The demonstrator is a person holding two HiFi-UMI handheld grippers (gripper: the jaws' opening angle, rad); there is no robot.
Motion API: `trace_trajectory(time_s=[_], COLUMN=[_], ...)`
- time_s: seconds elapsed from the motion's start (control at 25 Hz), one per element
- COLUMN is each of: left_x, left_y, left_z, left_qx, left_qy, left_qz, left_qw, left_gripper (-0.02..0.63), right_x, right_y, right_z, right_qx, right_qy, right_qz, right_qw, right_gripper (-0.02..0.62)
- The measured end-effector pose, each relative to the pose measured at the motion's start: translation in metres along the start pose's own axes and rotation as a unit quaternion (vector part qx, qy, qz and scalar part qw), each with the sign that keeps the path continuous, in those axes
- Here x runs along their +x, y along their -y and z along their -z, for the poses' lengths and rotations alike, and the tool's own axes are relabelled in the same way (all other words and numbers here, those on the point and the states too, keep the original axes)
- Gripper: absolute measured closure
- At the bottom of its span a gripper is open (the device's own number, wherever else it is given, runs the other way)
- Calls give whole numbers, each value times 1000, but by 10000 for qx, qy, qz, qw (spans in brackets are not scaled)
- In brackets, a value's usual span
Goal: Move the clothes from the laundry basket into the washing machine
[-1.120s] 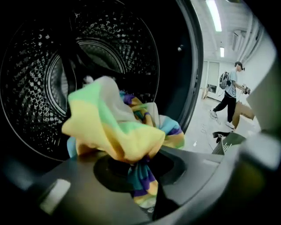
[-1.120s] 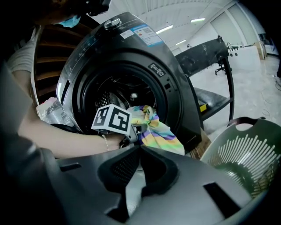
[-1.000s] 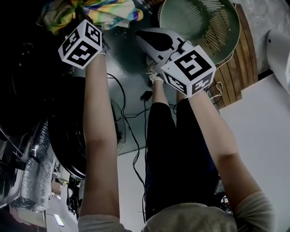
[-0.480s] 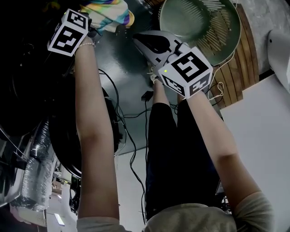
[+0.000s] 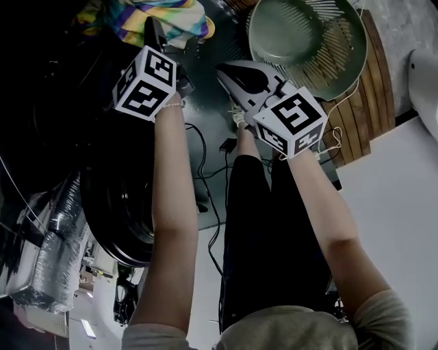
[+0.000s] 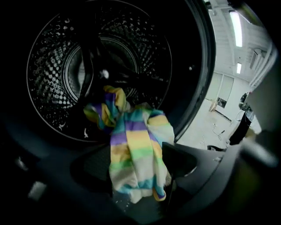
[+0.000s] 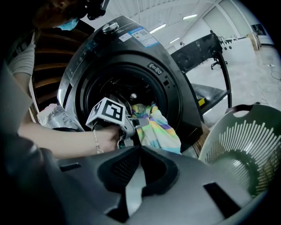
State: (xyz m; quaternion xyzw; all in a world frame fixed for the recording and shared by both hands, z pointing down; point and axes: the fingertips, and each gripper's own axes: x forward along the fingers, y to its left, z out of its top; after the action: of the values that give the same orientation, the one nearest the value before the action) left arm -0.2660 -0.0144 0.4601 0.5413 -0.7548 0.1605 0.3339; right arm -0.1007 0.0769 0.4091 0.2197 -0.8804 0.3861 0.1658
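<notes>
A rainbow-striped cloth (image 6: pixel 134 149) hangs over the lower lip of the washing machine's drum (image 6: pixel 96 57), half inside. My left gripper (image 6: pixel 131 178) is just outside the opening. Its jaws are opening on either side of the cloth's hanging end, and the pads are off it. In the head view the left gripper (image 5: pixel 163 49) sits right below the cloth (image 5: pixel 161 15). My right gripper (image 5: pixel 229 68) is shut and empty, held back beside the green laundry basket (image 5: pixel 308 41). The right gripper view shows the cloth (image 7: pixel 154 124) in the machine's mouth next to the left gripper (image 7: pixel 134 124).
The machine's round door (image 5: pixel 116 212) stands open at the left, above a corrugated hose (image 5: pixel 58 232). Black cables (image 5: pixel 215 205) trail on the floor near the person's legs. The basket (image 7: pixel 241 149) shows no clothes in its visible part. Wooden boards (image 5: pixel 356 109) lie under it.
The left gripper pushed the striped cloth up into the drum's mouth, then drew back. Its jaws opened and let go of the cloth. The right gripper stayed where it was.
</notes>
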Motion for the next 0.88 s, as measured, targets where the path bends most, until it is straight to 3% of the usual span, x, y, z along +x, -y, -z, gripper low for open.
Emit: trace_trajectory(time_s=[0.2, 0.36, 0.4, 0.44, 0.48, 0.64, 0.88], left_x=[25, 46, 45, 43, 40, 29, 20], left_y=[23, 20, 17, 14, 12, 4, -31], left_z=[63, 66, 64, 62, 59, 31, -40], left_qx=[-18, 319, 381, 429, 433, 245, 227], left_qy=[-807, -888, -875, -839, -785, -413, 527], left_qz=[309, -180, -342, -428, -418, -185, -436], left_qw=[9963, 9954, 9948, 9946, 9951, 9987, 9974], left_gripper=[252, 259, 311, 470, 554, 563, 566], right_x=[-1, -5, -5, -6, -6, -9, -11], right_y=[6, 11, 13, 14, 14, 15, 18], right_z=[2, 1, 2, 3, 3, 0, -9], right_qx=[0, -19, -18, -11, -2, -33, -81], right_qy=[-15, 94, 90, 86, 85, 82, 134], right_qz=[20, 33, 44, 50, 49, 37, 72], right_qw=[10000, 9999, 9999, 9999, 10000, 10000, 9999], right_gripper=[578, 578, 578, 578, 578, 578, 578])
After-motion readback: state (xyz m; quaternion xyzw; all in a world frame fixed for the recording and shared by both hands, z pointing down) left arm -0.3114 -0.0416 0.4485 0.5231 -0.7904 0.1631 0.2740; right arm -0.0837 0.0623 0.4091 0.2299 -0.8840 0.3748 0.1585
